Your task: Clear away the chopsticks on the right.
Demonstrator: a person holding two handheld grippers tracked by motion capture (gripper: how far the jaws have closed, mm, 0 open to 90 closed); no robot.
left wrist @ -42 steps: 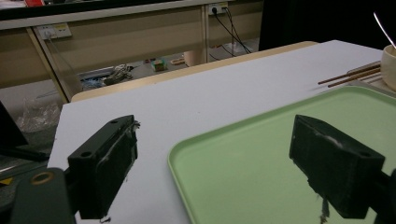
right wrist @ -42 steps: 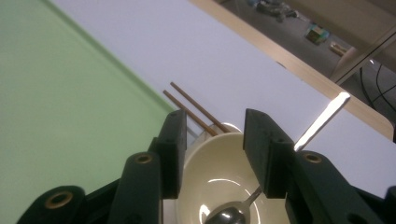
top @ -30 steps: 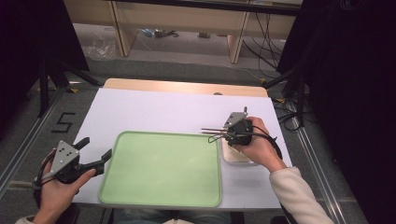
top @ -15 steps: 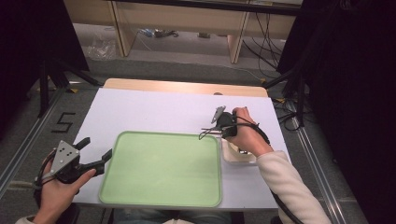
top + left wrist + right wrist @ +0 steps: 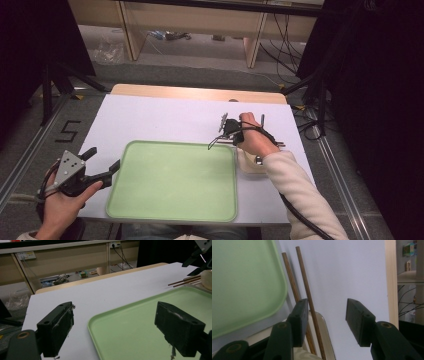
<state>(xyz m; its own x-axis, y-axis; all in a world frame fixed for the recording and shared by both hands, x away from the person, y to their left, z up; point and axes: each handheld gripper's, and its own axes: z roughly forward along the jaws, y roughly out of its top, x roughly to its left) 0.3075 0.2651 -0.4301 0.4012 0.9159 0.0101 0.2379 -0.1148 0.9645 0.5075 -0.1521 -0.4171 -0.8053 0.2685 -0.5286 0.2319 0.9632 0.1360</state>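
Note:
Two brown chopsticks (image 5: pixel 299 272) lie on the white table past the far right corner of a green tray (image 5: pixel 175 185), their near ends resting on a cream dish (image 5: pixel 325 326). My right gripper (image 5: pixel 325 315) hovers low over them with its jaws apart. The jaws have just been closing. One chopstick runs just inside the left jaw, and the pads do not press on it. In the high view this right gripper (image 5: pixel 220 136) points left, above the chopsticks (image 5: pixel 216 144). My left gripper (image 5: pixel 117 322) rests open at the tray's near left corner (image 5: pixel 150 322), holding nothing.
The cream dish (image 5: pixel 248 164) sits just right of the tray, under my right wrist. The table's wooden far edge (image 5: pixel 200 93) backs onto shelving with cables. In the left gripper view the chopsticks (image 5: pixel 185 281) and the other gripper (image 5: pixel 200 255) lie far right.
My right hand has moved a little left and lower along the chopsticks, and its gripper has turned to point along them. My left hand has stayed put.

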